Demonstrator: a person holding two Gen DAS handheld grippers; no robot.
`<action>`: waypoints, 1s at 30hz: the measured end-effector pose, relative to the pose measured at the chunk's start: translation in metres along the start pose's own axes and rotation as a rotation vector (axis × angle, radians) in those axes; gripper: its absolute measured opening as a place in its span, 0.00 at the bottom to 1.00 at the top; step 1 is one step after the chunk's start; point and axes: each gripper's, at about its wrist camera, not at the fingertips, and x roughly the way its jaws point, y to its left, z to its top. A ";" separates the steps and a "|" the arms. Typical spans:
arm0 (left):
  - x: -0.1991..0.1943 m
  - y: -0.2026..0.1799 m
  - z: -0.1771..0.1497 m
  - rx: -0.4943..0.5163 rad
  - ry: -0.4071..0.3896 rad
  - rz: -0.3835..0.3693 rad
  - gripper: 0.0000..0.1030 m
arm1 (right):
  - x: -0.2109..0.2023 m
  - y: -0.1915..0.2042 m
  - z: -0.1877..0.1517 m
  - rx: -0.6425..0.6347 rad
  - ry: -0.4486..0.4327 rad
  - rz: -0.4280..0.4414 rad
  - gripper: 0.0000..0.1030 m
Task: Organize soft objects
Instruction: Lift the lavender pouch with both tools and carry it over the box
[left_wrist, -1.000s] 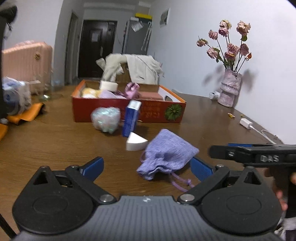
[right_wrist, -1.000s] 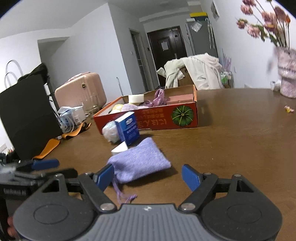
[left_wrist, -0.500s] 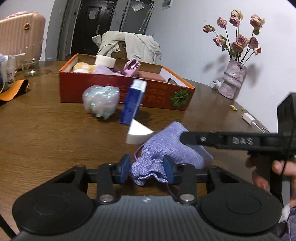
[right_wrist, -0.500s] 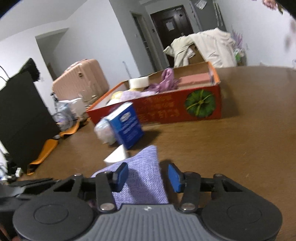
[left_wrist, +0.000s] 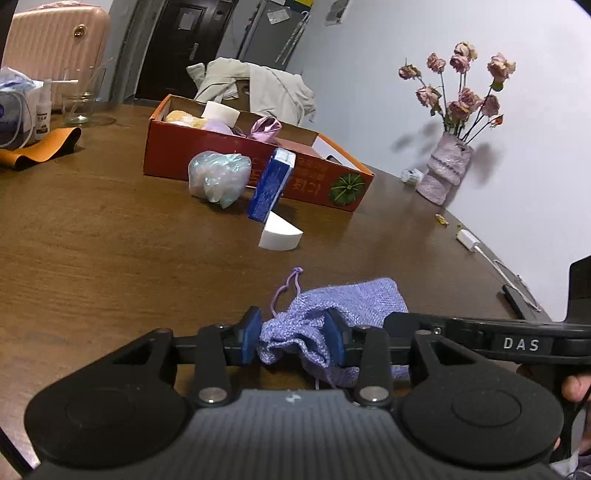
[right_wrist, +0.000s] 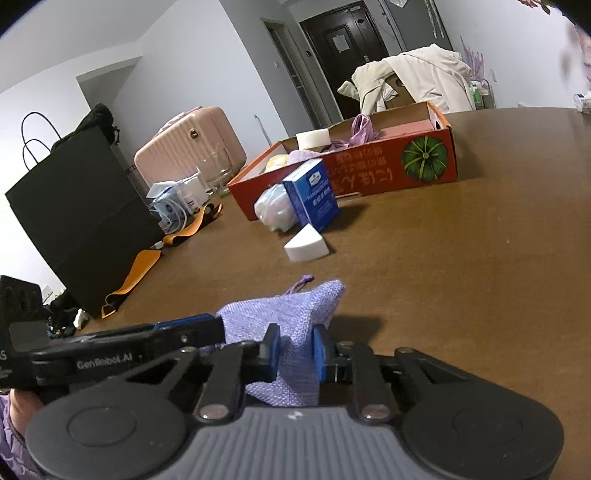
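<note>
The lilac knitted drawstring pouch (left_wrist: 347, 299) is held at both ends just above the bench (left_wrist: 110, 266), well short of the red cardboard box (left_wrist: 236, 162) where other soft items are already gathered. The left hand-held gripper (left_wrist: 293, 338) is seen narrowed onto the gathered mouth of the pouch, its blue pads (left_wrist: 250, 332) pressing the bunched fabric from both sides, with the drawstring (left_wrist: 286, 286) looping free above. The right hand-held gripper (right_wrist: 295, 350) has just been closing and is now pinched on the opposite corner of the pouch (right_wrist: 288, 317), a thin fold of weave being caught between its pads (right_wrist: 318, 349). Between the pouch and the box, 3 things are left on the bench: a white wedge-shaped sponge (left_wrist: 279, 234), a blue carton (left_wrist: 269, 184) leaning on the box wall, and an iridescent plastic-wrapped bundle (left_wrist: 218, 175). The main risk is judged to be the right-hand grip: only a little cloth is taken, so it could be pulled free if the 2 grippers are drawn apart or lifted unevenly, and the pouch would then swing from the left one. The loose drawstring could be snagged on a finger or on the carton in passing. The leaning carton could be toppled if the pouch is carried low over it.
</note>
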 end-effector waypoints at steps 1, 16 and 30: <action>-0.001 0.000 -0.001 -0.003 0.000 -0.004 0.37 | -0.001 0.000 -0.001 0.004 -0.003 -0.008 0.19; -0.005 -0.003 -0.002 0.011 0.020 -0.039 0.28 | -0.003 0.004 -0.001 0.001 -0.013 -0.036 0.10; 0.054 -0.008 0.190 0.067 -0.156 -0.153 0.28 | 0.010 -0.010 0.193 -0.205 -0.247 -0.041 0.09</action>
